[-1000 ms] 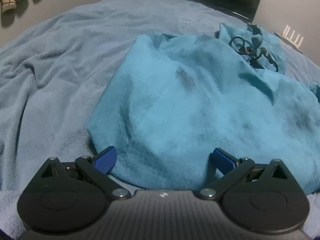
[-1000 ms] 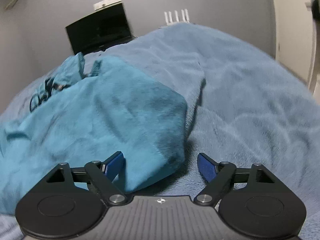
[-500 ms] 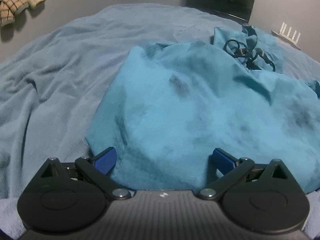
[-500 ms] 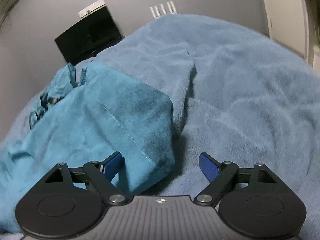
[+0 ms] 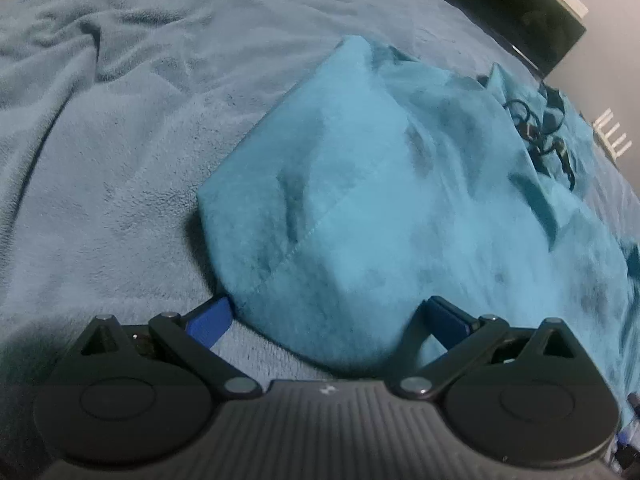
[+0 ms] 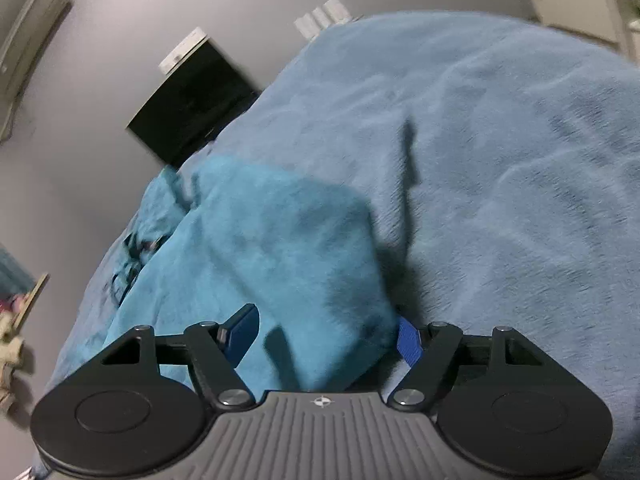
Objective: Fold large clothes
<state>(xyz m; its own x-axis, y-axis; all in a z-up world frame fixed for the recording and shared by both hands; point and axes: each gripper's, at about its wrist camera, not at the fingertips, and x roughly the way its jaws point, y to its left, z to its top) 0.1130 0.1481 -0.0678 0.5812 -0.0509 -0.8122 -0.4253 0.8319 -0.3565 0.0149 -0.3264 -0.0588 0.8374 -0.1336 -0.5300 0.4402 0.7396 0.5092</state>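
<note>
A large teal fleece garment [image 5: 400, 200] lies spread and rumpled on a blue-grey blanket [image 5: 120, 160], with a black drawstring [image 5: 536, 132] near its far end. My left gripper [image 5: 328, 318] is open, and the garment's near left corner bulges up between its blue pads [image 5: 210, 318] without being pinched. In the right wrist view, the garment's [image 6: 280, 248] near right corner sits between the jaws of my right gripper [image 6: 325, 336]. Those jaws are closing. The right pad [image 6: 410, 340] is at the cloth's edge and the cloth is not visibly squeezed.
The blanket [image 6: 500, 160] covers the whole bed and is wrinkled to the left and right of the garment. A black box [image 5: 516, 8] and a white device with upright antennas [image 5: 612, 136] stand past the far edge, against a grey wall [image 6: 120, 40].
Both views have rolled. The left gripper has moved in over the garment's left corner. The right jaws have narrowed around the right corner, which was beside the left finger before.
</note>
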